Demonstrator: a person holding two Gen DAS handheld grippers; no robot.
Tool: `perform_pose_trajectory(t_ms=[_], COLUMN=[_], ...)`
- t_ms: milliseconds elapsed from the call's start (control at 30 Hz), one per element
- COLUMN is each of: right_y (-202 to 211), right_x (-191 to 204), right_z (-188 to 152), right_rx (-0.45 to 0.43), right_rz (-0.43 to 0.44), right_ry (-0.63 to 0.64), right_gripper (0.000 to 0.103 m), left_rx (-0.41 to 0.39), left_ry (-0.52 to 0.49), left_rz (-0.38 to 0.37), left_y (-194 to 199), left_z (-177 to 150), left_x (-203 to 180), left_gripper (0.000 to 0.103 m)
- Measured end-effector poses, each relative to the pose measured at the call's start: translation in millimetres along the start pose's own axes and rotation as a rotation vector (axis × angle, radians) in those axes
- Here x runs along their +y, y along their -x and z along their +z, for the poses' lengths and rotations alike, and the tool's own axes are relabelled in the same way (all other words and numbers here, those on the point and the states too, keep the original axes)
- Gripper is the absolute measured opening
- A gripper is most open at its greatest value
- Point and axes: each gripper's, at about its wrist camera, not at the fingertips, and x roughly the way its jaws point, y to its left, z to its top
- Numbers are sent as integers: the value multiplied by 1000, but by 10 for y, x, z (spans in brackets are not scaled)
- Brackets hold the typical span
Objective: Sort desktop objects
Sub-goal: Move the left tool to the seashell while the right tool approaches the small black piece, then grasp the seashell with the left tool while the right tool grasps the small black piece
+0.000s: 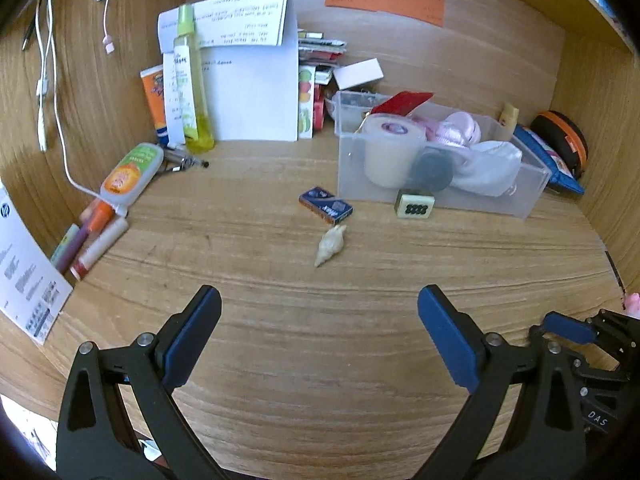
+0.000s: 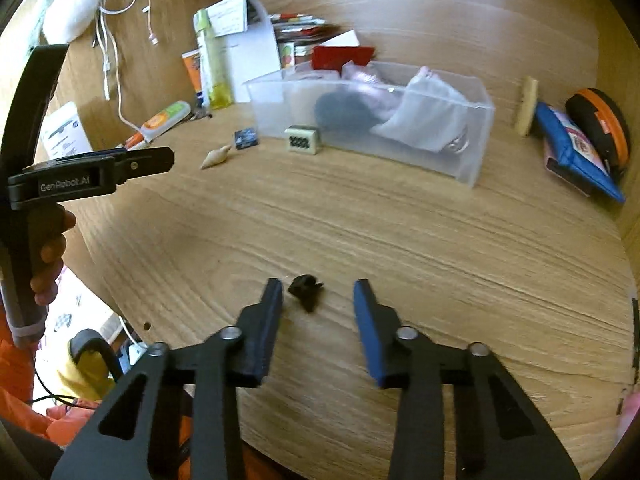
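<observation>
Right hand-held gripper (image 2: 316,300) sat open around the little black clip (image 2: 306,290) on the worktop (image 2: 400,240), probably lining up a grab, while the left hand-held gripper (image 1: 320,304) hung open, holding nothing.

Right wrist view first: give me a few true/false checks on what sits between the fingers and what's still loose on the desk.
1. A small black object lies between the right gripper fingers, ungripped. True.
2. The seashell is inside the clear bin. False: it lies on the desk, in front of the bin.
3. The mahjong tile stands against the bin's front wall. True.
4. The left gripper holds the small blue box. False: it is open and empty; the box lies on the desk.
</observation>
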Motion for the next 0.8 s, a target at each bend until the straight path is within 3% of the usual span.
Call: perform_pose_trajectory(t_ms=[100, 200, 300, 433, 633, 800], right_y=[-10, -33, -60, -43, 74, 102], right_x=[31, 55, 58, -20, -144, -180], right_z=[1, 20, 68, 197, 485, 656], right_rx=[-4, -9, -3, -6, -59, -86], right_rz=[-9, -19, -22, -20, -32, -42], right_ry=[11, 24, 31, 20, 11, 24], right_gripper=[17, 17, 17, 17, 17, 17], left_rx=[10, 18, 38, 84, 178, 184], left_ry=[8, 7, -11, -43, -70, -66], left_rz=[-3, -9, -22, -47, -37, -54], left_y=[-47, -112, -210, -385, -701, -758], left_z=[-5, 29, 89, 185, 317, 383], left_x=[13, 17, 14, -14, -6, 18], left_gripper=[100, 99, 92, 77, 38, 32])
